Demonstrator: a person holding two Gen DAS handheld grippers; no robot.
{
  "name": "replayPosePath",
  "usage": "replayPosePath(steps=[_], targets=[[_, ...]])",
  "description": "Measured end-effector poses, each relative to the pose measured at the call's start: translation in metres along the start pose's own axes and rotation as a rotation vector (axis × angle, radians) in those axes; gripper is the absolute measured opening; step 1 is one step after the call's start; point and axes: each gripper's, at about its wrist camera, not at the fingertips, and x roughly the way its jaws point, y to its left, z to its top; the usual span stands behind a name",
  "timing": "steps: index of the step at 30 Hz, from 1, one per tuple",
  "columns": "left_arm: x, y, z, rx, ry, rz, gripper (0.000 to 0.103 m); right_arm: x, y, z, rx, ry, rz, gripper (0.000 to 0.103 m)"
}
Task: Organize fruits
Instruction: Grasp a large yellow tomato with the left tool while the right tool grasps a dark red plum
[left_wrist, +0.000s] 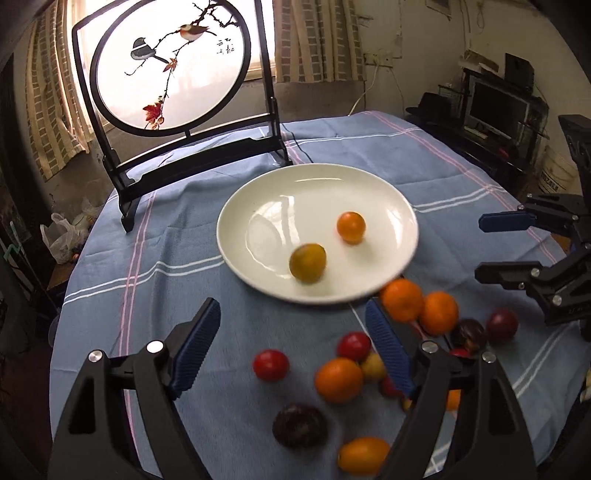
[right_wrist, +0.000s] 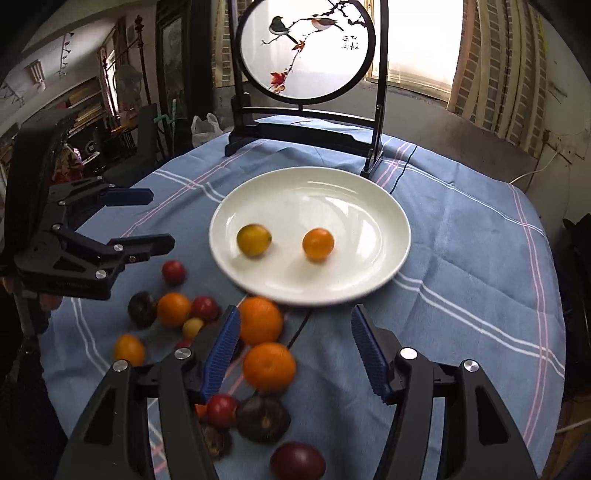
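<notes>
A white plate sits mid-table on the blue cloth. Two small fruits lie on it: a yellowish one and an orange one. In front of the plate lies a loose pile: two mandarins, red cherry tomatoes, dark purple fruits and small orange ones. My left gripper is open and empty just short of the plate's near rim. My right gripper is open and empty too, above the pile.
A round painted bird screen on a black stand stands behind the plate. A dark cable runs under the plate's near edge. The cloth lies bare right of the plate. Cluttered shelves line the room beyond the table.
</notes>
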Motion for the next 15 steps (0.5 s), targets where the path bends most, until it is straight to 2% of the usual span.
replayPosePath(steps=[4, 7, 9, 14, 15], targets=[[-0.026, -0.010, -0.040, 0.019, 0.002, -0.052, 0.081, -0.015, 0.006, -0.044, -0.015, 0.045, -0.027, 0.063], [-0.035, -0.012, -0.063, 0.015, 0.013, -0.066, 0.081, -0.012, 0.002, -0.066, 0.002, 0.088, -0.048, 0.063], [-0.036, -0.015, -0.073, 0.017, 0.029, -0.075, 0.081, -0.004, -0.004, -0.075, 0.015, 0.113, -0.064, 0.063], [-0.027, -0.026, -0.091, 0.029, 0.077, -0.100, 0.080, 0.013, -0.004, -0.082, 0.018, 0.148, -0.042, 0.063], [-0.024, -0.028, -0.093, 0.027, 0.087, -0.105, 0.081, 0.015, -0.003, -0.081, 0.012, 0.147, -0.046, 0.054]])
